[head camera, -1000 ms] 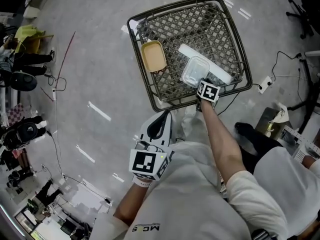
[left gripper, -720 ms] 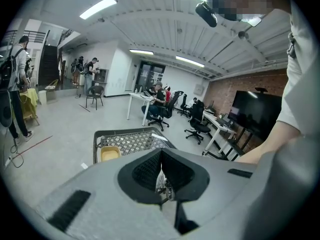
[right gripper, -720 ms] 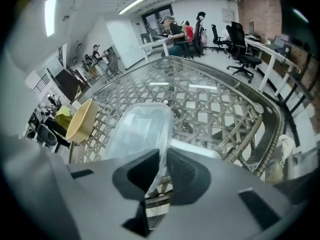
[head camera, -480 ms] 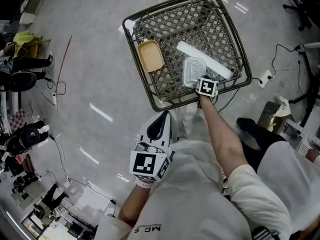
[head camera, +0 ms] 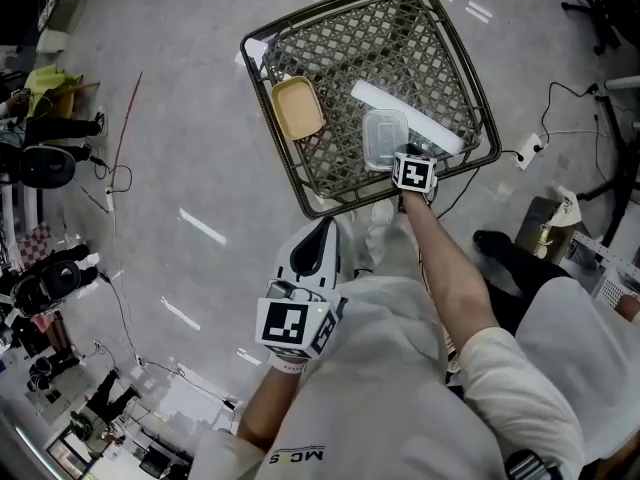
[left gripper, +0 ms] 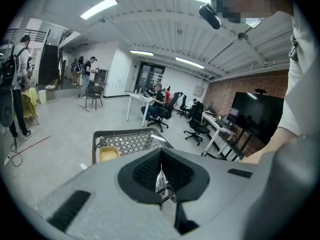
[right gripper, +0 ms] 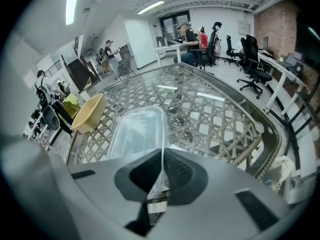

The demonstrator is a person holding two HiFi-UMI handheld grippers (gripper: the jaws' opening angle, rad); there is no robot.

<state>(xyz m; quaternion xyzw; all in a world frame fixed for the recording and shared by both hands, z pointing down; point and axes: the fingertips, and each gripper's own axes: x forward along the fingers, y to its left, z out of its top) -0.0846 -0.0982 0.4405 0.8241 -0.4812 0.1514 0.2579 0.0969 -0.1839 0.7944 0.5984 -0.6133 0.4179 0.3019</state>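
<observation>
Clear container [head camera: 385,138] sits on the lattice tabletop [head camera: 400,48] near its front edge. Its long axis runs away from us, straight ahead of the right claw [head camera: 400,161]. We note that claw clamped on the container's near wall. The right gripper view shows the thin wall pinched between the pads, which the head view hides. Left claw [head camera: 320,233] closed, empty, well apart, by the torso. Tan tub [head camera: 298,108] lies to the container's left.

clear container [right gripper: 136,133]: near rim hidden inside right claw [right gripper: 162,176] | white board [head camera: 372,96]: partly under container, beyond claw | surface [left gripper: 131,142]: near edge behind left claw [left gripper: 161,171]
</observation>
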